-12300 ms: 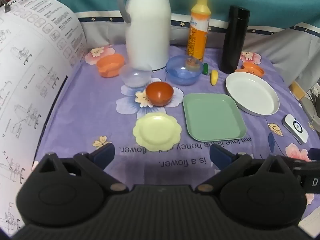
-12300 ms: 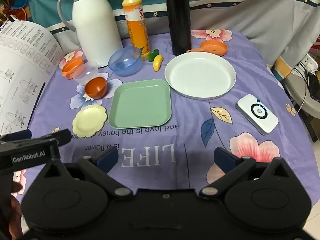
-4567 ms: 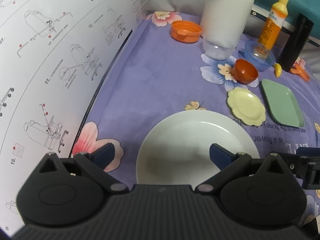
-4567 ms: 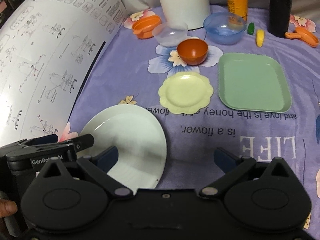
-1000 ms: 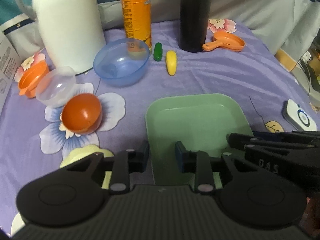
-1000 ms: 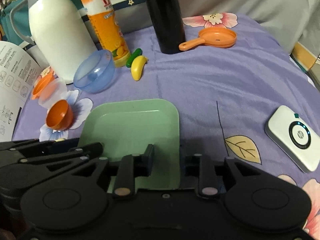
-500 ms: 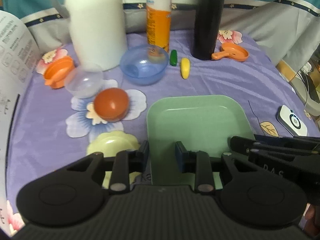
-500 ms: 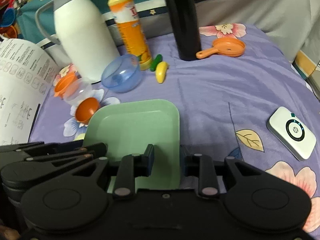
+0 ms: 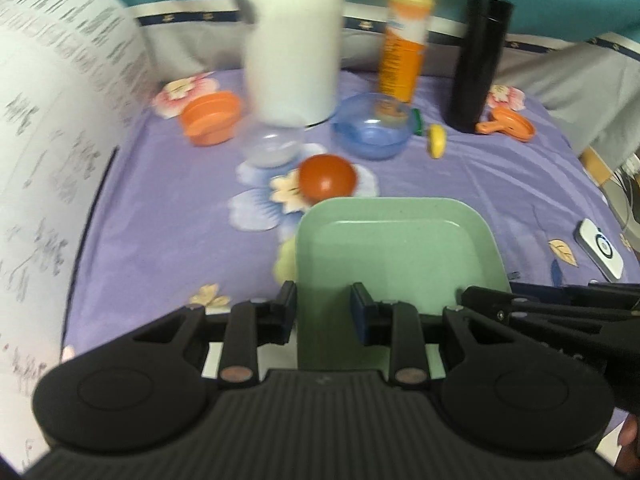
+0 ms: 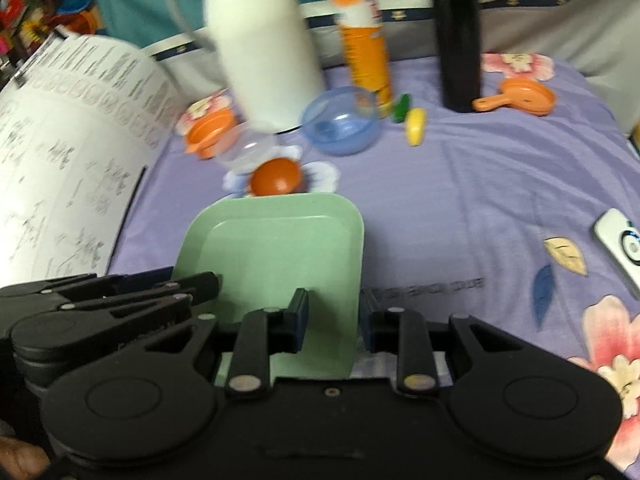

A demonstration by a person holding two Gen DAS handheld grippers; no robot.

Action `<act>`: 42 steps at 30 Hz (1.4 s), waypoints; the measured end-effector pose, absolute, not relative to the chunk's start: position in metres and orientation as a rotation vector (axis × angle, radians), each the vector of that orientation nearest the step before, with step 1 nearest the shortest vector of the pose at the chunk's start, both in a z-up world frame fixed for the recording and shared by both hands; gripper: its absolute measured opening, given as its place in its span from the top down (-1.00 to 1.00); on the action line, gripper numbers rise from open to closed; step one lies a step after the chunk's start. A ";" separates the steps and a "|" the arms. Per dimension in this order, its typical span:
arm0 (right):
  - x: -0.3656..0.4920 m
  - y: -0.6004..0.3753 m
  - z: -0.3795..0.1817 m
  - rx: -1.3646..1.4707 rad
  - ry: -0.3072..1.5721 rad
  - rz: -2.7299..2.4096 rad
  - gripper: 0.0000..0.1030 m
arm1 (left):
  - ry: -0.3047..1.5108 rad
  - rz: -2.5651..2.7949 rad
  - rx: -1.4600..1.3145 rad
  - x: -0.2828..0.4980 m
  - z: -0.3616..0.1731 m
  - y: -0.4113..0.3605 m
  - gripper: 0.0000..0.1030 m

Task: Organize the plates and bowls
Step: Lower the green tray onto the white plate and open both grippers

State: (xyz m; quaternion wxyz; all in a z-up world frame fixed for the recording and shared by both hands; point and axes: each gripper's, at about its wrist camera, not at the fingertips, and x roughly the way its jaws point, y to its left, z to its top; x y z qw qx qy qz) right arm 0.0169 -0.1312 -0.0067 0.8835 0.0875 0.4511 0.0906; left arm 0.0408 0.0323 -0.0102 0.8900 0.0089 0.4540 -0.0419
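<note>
Purple flowered cloth (image 9: pixel 160 232) fills your left wrist view, where your left gripper (image 9: pixel 323 307) pinches the near left corner of the green square plate (image 9: pixel 396 248), lifted clear with its far edge hanging just in front of the red bowl (image 9: pixel 327 175) and over the yellow scalloped plate (image 9: pixel 286 261). From your right wrist view, your right gripper (image 10: pixel 333 312) pinches the same plate (image 10: pixel 276 252) at its near right edge, with the left gripper (image 10: pixel 120 296) clamped alongside. Both grips sit on one side, so the free far edge could sag, clip the red bowl (image 10: pixel 276 178), or twist out if your hands drift apart.
</note>
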 end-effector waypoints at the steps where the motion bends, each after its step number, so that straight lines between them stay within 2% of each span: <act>1: 0.016 -0.124 -0.005 0.177 0.943 0.200 0.46 | 0.942 -0.078 0.009 0.038 -0.010 0.040 0.46; 17: 0.006 -0.017 -0.033 0.081 1.087 0.342 0.46 | 0.985 0.027 -0.074 -0.007 -0.029 0.145 0.45; 38: 0.010 -0.001 -0.061 0.079 1.197 0.360 0.44 | 1.067 0.018 -0.085 -0.008 -0.066 0.165 0.45; 40: 0.011 -0.001 -0.062 0.084 1.201 0.363 0.42 | 1.074 0.017 -0.089 -0.007 -0.069 0.165 0.43; 42: 0.011 -0.002 -0.064 0.088 1.202 0.370 0.41 | 1.081 0.017 -0.096 -0.006 -0.071 0.165 0.29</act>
